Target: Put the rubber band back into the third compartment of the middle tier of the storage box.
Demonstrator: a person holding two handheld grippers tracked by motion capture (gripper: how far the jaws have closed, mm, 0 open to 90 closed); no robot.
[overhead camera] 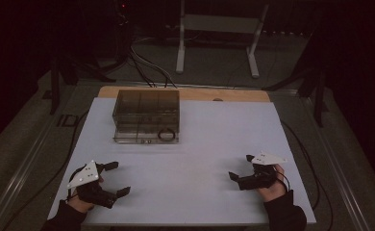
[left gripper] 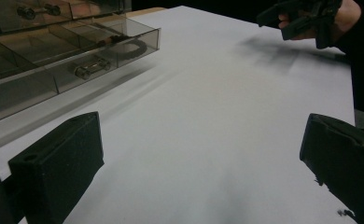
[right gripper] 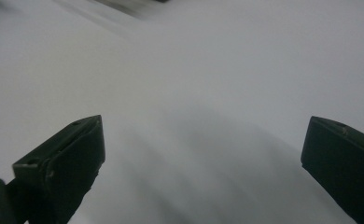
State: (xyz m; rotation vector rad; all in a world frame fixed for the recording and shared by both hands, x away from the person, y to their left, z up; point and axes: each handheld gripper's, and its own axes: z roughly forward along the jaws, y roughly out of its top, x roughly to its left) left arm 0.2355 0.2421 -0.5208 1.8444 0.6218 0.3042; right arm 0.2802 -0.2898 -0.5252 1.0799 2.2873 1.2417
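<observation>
Your compartment box [overhead camera: 146,115] sits on the table [overhead camera: 214,144] near its far-left corner, with 1 ring [overhead camera: 166,134] in the box's near-right compartment.

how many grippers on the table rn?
2. Left gripper near the front-left corner of the white table, right gripper near the front-right, both open and empty.

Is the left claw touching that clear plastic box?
Apart. In the high view, bare white tabletop separates the left gripper from the clear compartment box.
</observation>
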